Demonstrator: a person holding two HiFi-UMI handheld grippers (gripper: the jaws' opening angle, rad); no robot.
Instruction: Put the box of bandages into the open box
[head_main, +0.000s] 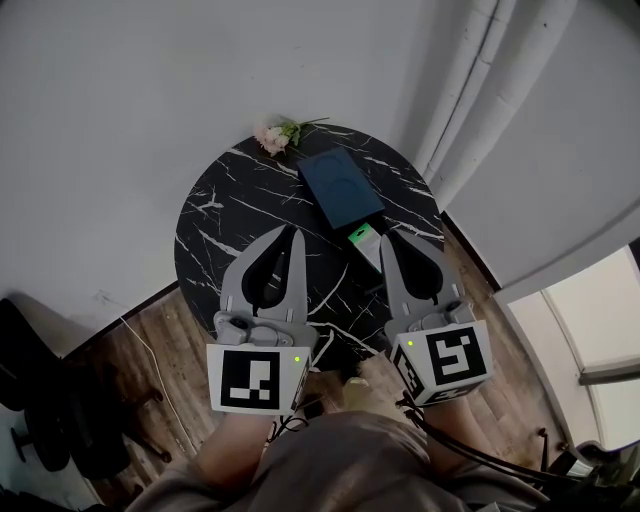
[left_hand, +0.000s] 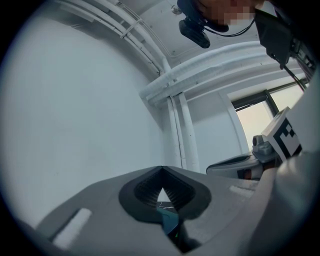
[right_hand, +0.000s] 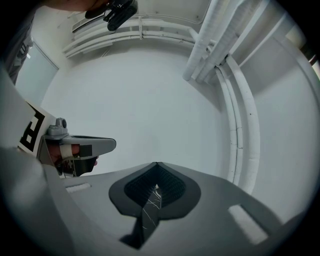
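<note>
Black marble table (head_main: 222, 222), dark box (head_main: 341, 186), wood floor (head_main: 158, 352)

Dim flat daylight, soft shadows, fisheye views dark-edged

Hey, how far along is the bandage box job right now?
Nothing looks done yet: the box of bandages lies on the table beside the near end of the dark blue box, not in it. Nothing is in hand: the left gripper and right gripper hover with jaws together, empty. Left to do: grasp the bandages and place them inside.
</note>
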